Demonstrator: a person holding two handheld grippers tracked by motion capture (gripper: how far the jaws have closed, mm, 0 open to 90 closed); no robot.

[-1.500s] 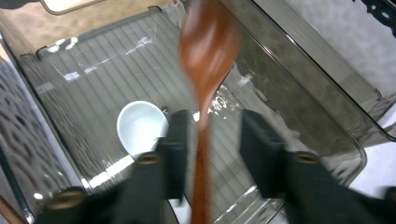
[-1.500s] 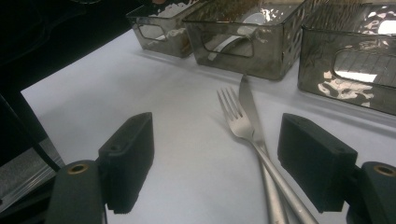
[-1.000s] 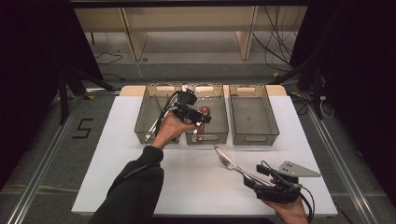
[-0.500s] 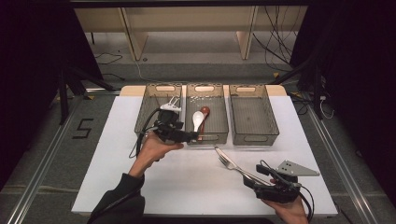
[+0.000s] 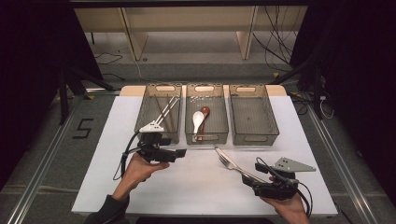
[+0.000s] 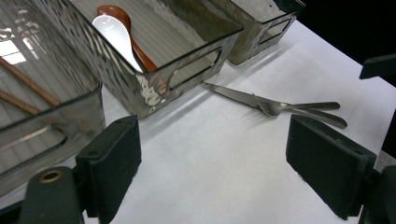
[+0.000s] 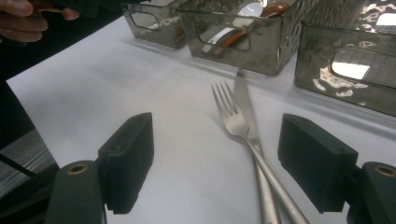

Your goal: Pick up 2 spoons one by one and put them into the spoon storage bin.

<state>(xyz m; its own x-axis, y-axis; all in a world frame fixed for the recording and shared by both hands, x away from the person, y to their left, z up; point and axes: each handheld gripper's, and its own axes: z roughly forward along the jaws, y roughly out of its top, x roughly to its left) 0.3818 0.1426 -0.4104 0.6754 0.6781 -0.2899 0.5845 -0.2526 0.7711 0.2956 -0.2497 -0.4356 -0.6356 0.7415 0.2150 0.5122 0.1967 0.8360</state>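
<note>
High view: three clear bins (image 5: 206, 138) along the table's (image 5: 187, 186) far edge; left gripper (image 5: 181, 152) near the left bin's front, right gripper (image 5: 246, 178) at the near right corner. Right gripper view: jaws wide apart, empty, around a fork (image 7: 233, 122) crossing a knife (image 7: 243, 100). Left gripper view: jaws apart, empty; white spoon (image 6: 114, 36) on a brown spoon (image 6: 122, 16) in the middle bin.

Floor (image 5: 56, 154) w/ "5" mark (image 5: 84, 128), cables (image 5: 280, 42), shelf legs (image 5: 132, 37).
</note>
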